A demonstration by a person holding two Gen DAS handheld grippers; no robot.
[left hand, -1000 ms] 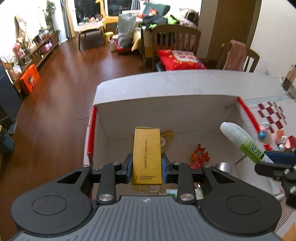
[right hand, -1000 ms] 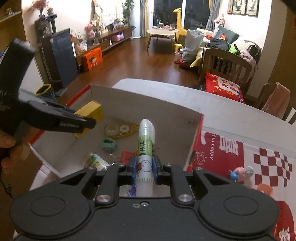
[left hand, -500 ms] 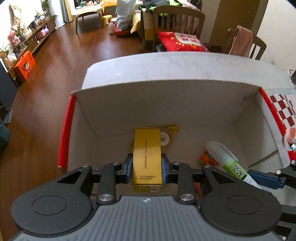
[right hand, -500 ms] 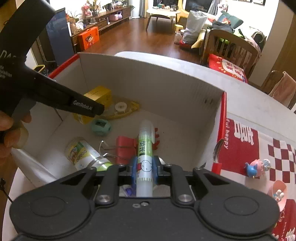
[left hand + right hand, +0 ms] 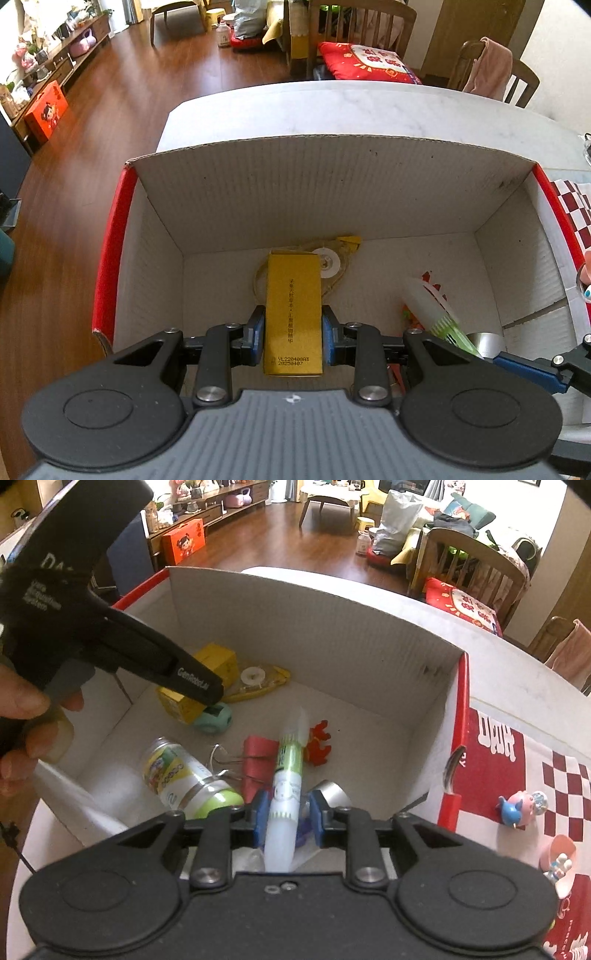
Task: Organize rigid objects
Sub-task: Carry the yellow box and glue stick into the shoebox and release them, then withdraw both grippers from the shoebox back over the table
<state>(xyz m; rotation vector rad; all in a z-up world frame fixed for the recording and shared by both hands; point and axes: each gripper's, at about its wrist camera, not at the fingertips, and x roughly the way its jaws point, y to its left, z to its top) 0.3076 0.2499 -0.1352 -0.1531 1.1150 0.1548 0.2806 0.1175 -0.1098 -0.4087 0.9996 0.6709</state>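
My left gripper (image 5: 292, 332) is shut on a yellow box (image 5: 293, 310), held low inside the cardboard box (image 5: 332, 192) with red edges. The yellow box also shows in the right wrist view (image 5: 207, 686). My right gripper (image 5: 286, 812) has its pads slightly apart around a white-and-green glue pen (image 5: 290, 775), whose tip points down to the box floor. The pen also shows in the left wrist view (image 5: 436, 314). It looks blurred there.
On the box floor lie a yellow correction tape (image 5: 262, 679), a mint-green item (image 5: 216, 720), a small bottle with a green cap (image 5: 184, 779), a red binder clip (image 5: 258, 760) and a red ornament (image 5: 319, 746). Small figurines (image 5: 517, 805) stand on the red checked cloth to the right.
Both grippers have moved down into the cardboard box with their objects. The right gripper's pads have parted a little and the glue pen now tilts down to the box floor.
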